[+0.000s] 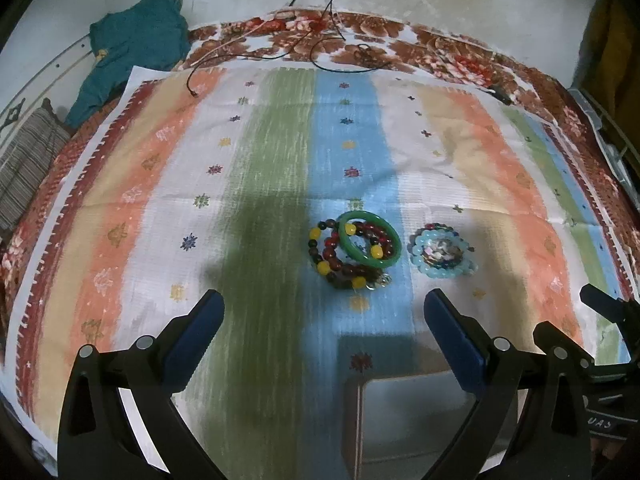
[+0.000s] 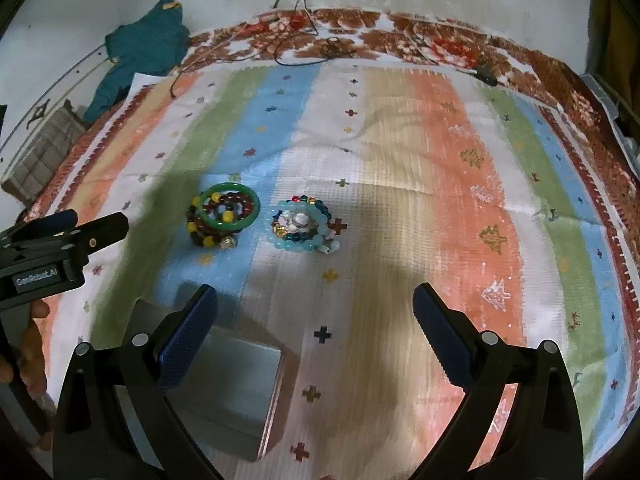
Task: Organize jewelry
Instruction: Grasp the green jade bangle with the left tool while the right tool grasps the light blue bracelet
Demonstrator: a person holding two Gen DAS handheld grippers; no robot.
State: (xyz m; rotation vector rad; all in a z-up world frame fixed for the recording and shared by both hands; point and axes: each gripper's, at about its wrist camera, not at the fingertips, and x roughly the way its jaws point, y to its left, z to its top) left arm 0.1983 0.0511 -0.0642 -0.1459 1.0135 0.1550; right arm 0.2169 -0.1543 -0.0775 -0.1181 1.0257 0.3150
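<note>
A green bangle [image 1: 369, 243] lies on a pile of red, dark and yellow bead bracelets [image 1: 340, 258] on the striped cloth. To its right is a pile of light blue bead bracelets [image 1: 442, 256]. Both piles show in the right wrist view, the bangle [image 2: 230, 208] left of the blue beads [image 2: 302, 230]. An open box with a pale inside [image 1: 416, 420] [image 2: 236, 384] lies near me. My left gripper [image 1: 324, 312] is open and empty, short of the piles. My right gripper [image 2: 316, 304] is open and empty, beside the box.
The striped cloth [image 1: 260, 184] covers a floral bedspread [image 1: 360, 36]. A teal garment [image 1: 136, 48] and cables [image 1: 332, 20] lie at the back by the wall. The other gripper shows at the edge of each view [image 1: 600, 300] [image 2: 60, 236].
</note>
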